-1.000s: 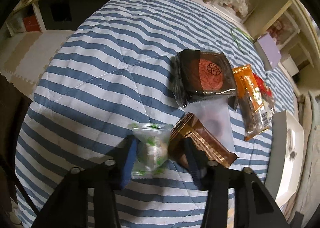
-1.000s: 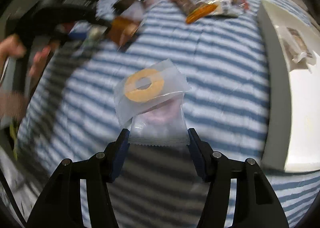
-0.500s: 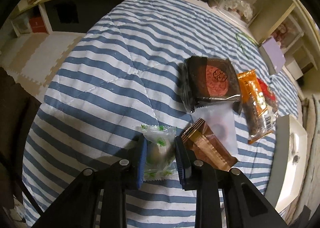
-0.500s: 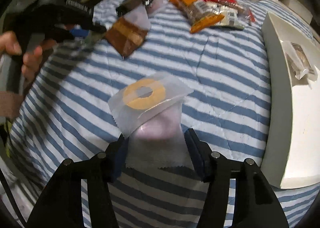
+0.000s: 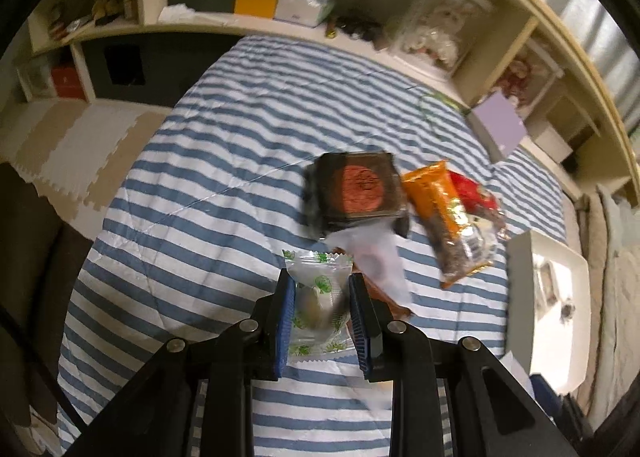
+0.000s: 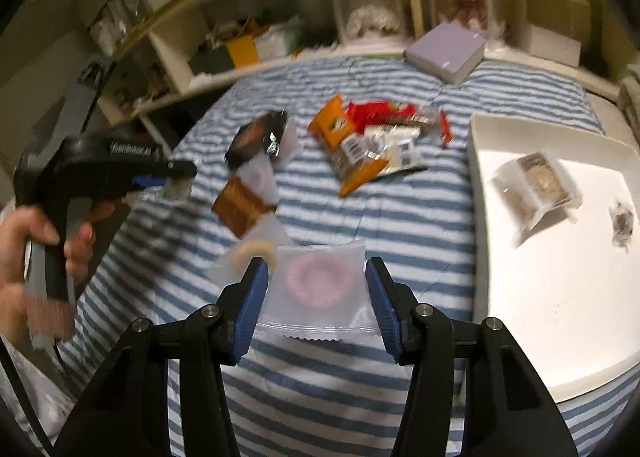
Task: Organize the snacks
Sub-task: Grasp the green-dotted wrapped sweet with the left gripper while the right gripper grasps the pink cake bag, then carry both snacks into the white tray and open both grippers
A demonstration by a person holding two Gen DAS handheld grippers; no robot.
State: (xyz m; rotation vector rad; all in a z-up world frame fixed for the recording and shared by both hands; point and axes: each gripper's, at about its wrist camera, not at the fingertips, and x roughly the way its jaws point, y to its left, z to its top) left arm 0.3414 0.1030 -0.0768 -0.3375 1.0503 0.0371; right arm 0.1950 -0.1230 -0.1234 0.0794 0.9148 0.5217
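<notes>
My left gripper (image 5: 320,283) is shut on a clear green-printed snack packet (image 5: 318,289), held above the striped bed (image 5: 192,217). In the right wrist view that gripper (image 6: 180,173) shows at the left, in a person's hand (image 6: 36,233). My right gripper (image 6: 316,285) has a clear packet with a pink ring (image 6: 320,281) between its jaws, which are closing; both pads touch the packet's edges and it hangs off the quilt. A packet with a yellow ring (image 6: 254,253) lies just behind the left finger.
A white tray (image 6: 480,185) with a wrapped cake (image 6: 536,185) sits at the right. On the quilt lie a dark square packet (image 5: 360,189), an orange packet (image 5: 436,197), a brown packet (image 6: 240,205) and a purple box (image 6: 444,49). Shelves line the bed's far side.
Both grippers rose off the quilt. The left closed on the green packet and lifted it. The right narrowed around the pink ring packet and lifted it away from the yellow ring packet.
</notes>
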